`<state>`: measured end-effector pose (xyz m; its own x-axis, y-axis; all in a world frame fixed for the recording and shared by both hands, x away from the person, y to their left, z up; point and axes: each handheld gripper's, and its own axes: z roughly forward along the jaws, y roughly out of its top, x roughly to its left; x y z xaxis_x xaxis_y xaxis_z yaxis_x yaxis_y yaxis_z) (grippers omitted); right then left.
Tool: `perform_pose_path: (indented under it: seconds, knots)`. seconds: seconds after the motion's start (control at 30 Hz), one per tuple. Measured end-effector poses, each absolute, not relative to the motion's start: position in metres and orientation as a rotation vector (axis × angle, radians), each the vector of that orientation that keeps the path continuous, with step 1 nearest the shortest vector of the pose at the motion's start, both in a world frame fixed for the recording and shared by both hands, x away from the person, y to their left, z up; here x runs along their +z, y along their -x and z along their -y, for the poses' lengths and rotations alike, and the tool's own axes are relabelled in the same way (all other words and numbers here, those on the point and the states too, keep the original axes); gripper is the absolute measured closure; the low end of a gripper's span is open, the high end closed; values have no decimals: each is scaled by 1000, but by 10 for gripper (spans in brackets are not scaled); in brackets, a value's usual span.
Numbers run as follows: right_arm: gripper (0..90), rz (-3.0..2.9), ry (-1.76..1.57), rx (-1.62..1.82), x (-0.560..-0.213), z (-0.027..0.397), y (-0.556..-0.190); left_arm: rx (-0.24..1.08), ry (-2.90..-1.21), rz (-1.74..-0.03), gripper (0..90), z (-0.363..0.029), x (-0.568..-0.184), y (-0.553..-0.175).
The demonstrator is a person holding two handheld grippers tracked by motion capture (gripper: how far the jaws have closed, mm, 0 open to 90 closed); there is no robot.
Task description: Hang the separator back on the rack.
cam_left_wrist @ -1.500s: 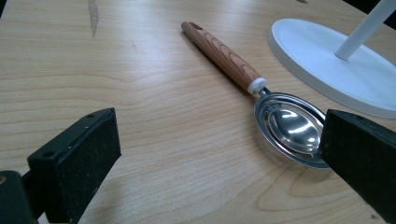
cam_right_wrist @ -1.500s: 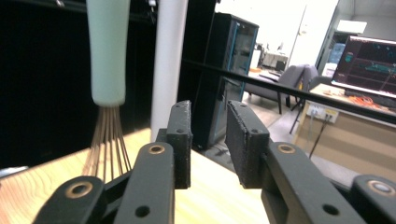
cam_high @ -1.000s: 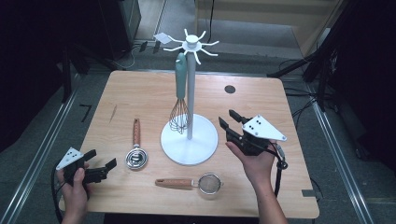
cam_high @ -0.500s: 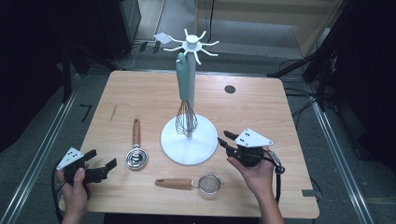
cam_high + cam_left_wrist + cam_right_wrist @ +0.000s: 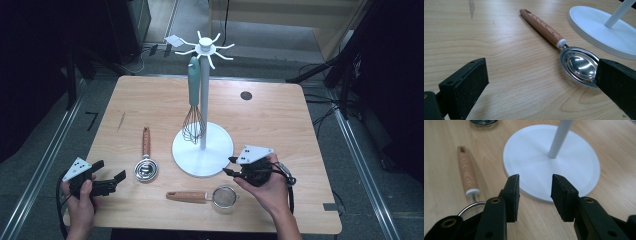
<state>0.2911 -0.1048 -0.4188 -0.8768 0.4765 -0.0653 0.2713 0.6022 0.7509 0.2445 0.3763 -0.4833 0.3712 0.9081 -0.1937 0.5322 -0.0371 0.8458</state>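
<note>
A wooden counter (image 5: 280,120) is seen from above, with a person's two hands coming in from its near edge, each holding a black claw.

A white stand (image 5: 202,148) sits at the middle of the counter on a round base, its pole topped by spoke-like hooks. A whisk (image 5: 193,107) with a teal handle hangs from one hook, its wires just above the base.

The right claw (image 5: 231,166) is low over the counter near the near right part, just beside the base's near right rim and pointing toward it. In the right gripper view its jaws stand a narrow gap apart with nothing between them, after opening a little just now; beyond their tips lie the rim of the base (image 5: 531,152) and the pole.

A strainer (image 5: 224,196) with a wooden handle lies by the near edge, just left of the right claw; its handle points left, along the edge.

A spoon (image 5: 146,167) with a wooden handle lies left of the base, bowl toward the near edge.

The left claw (image 5: 110,178) rests at the near left corner, jaws wide and empty, pointing at the spoon. In the left gripper view the spoon's bowl (image 5: 580,65) lies just beyond the right-hand jaw.
</note>
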Motion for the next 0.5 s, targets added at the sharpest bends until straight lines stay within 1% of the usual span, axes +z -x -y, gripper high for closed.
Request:
perform_pose_path:
  seconds: [0.1,0.23,0.5]
  knots:
    - [611,-2633,-553,1109,-418,96,-290,509,-1707,-1285,0,-376,-483,-245]
    - [667,-2724,-490,1075,-419,83,-287,505,-1701,-1284,0,-376,-483,-245]
    - [702,-2853,-417,1009,-425,65,-285,505,-1708,-1285,0,-376,-483,-245]
